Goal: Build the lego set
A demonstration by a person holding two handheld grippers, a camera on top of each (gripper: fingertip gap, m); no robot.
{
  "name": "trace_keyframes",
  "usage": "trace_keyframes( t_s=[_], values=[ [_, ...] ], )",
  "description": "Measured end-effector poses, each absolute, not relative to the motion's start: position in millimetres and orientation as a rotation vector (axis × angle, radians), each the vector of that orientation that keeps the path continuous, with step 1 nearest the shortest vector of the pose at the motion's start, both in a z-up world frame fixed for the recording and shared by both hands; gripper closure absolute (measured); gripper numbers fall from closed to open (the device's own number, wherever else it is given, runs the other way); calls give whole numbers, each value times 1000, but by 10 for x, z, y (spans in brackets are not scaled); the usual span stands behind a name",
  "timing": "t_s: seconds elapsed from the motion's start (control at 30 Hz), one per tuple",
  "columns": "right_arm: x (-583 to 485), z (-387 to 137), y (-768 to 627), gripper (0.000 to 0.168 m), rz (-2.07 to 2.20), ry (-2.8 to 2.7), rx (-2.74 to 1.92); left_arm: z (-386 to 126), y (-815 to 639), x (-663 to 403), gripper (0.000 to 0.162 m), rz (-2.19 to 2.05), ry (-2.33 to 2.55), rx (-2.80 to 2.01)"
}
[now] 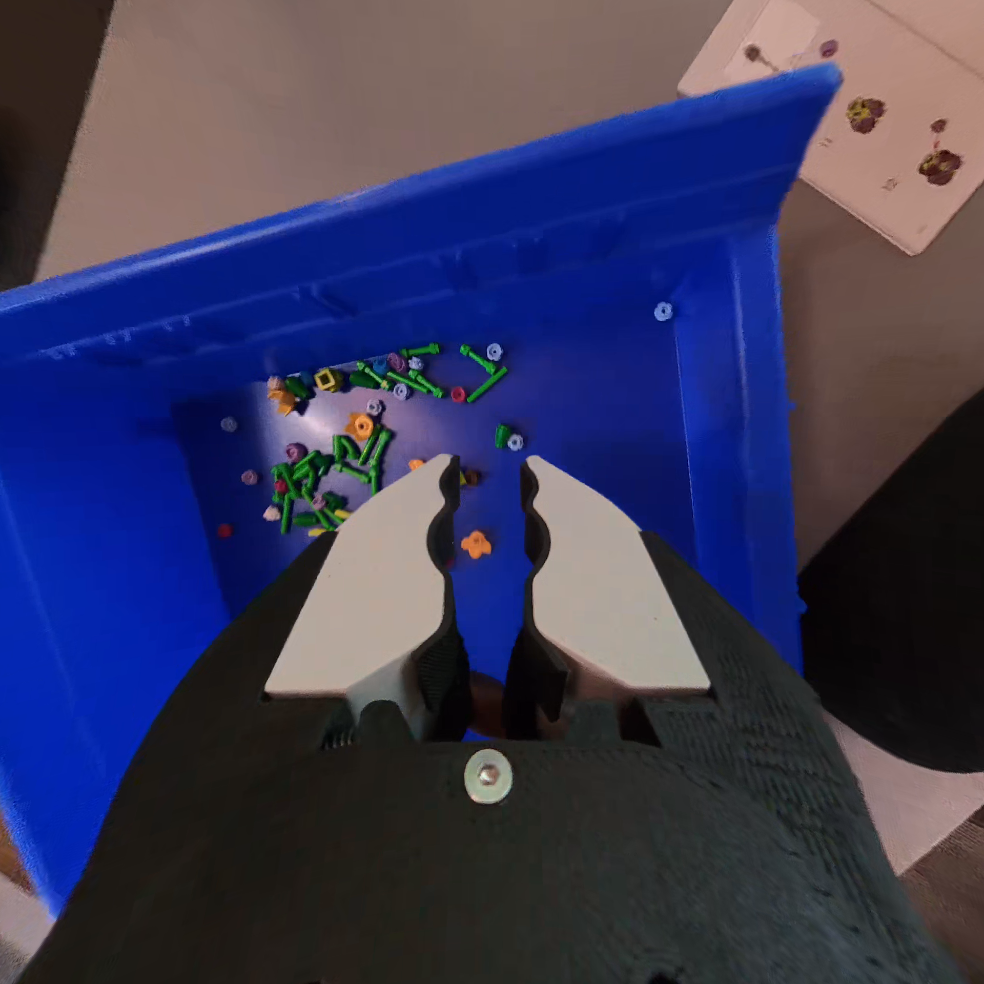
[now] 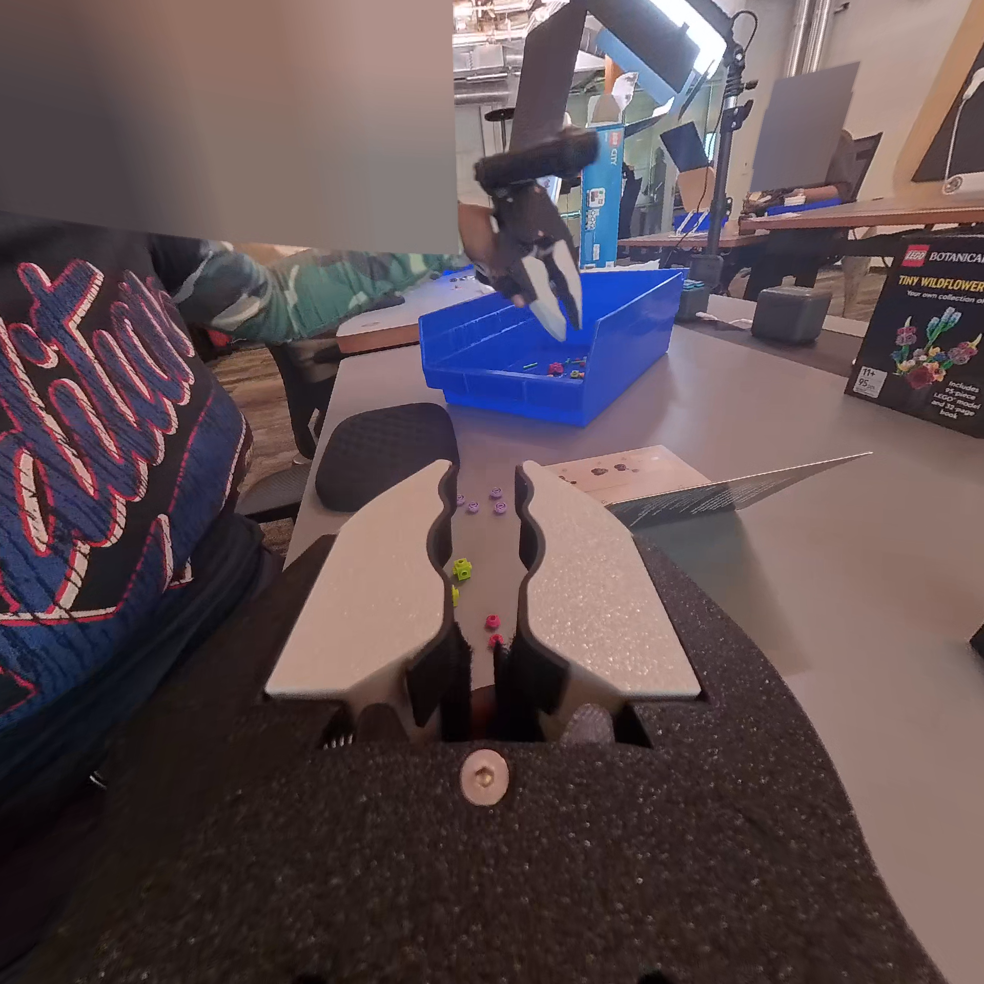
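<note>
A: What's sitting ahead of the right gripper [image 2: 483, 471]?

B: It's hovering low over the grey table [image 2: 745, 404], jaws standing narrowly apart and gripping nothing. Between its fingers loose lego pieces are lying on the tabletop: four lilac round studs [image 2: 482, 500] nearest the tips, two lime-green bricks [image 2: 462, 568] farther back, two magenta studs [image 2: 493, 621] closest to the palm.

A: Any printed things?

B: To its far right a black lego set box [image 2: 924, 341] is standing upright, showing a flower picture and print I'm leaving unread. Just right of the fingertips an instruction booklet [image 2: 639, 474] is lying open, one page lifting off the table. A tall blue box [image 2: 601, 197] is standing farther back. To the left a person's dark top with lettering [image 2: 96, 426] is filling the edge.

A: And the left gripper [image 1: 489, 464]?

B: It's pointing steeply down into the blue bin [image 1: 532, 223], a hand [image 2: 474, 234] in a camouflage sleeve holding it. Its jaws are standing slightly apart, empty, above the bin floor. An orange flower piece [image 1: 475, 544] is lying between the fingers, green stems [image 1: 319, 479] and small studs are scattering to the left and ahead, and the booklet is showing beyond the bin's far right corner.
</note>
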State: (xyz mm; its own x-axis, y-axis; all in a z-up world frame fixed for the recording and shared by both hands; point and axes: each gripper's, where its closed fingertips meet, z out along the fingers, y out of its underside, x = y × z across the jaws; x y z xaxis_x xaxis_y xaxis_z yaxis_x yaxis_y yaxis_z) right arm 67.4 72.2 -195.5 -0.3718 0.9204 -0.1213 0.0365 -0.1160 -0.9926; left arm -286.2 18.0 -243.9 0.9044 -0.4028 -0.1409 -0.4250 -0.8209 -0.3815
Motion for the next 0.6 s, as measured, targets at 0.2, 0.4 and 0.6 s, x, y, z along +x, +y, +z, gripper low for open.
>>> trace_keyframes(
  t_s=[0.2, 0.4, 0.6],
  values=[
    [691, -1933, 730, 147, 1584, -1422, -1092, -2780, 502, -2917, 146, -147, 350, -2812],
    [689, -1941, 723, 147, 1583, -1430, -1090, -2929, 554, -2963, 139, -250, 191, -2887],
    [701, -1923, 733, 147, 1588, -1415, -1082, -2970, 512, -2950, 143, -202, 208, -2920]
  ],
)
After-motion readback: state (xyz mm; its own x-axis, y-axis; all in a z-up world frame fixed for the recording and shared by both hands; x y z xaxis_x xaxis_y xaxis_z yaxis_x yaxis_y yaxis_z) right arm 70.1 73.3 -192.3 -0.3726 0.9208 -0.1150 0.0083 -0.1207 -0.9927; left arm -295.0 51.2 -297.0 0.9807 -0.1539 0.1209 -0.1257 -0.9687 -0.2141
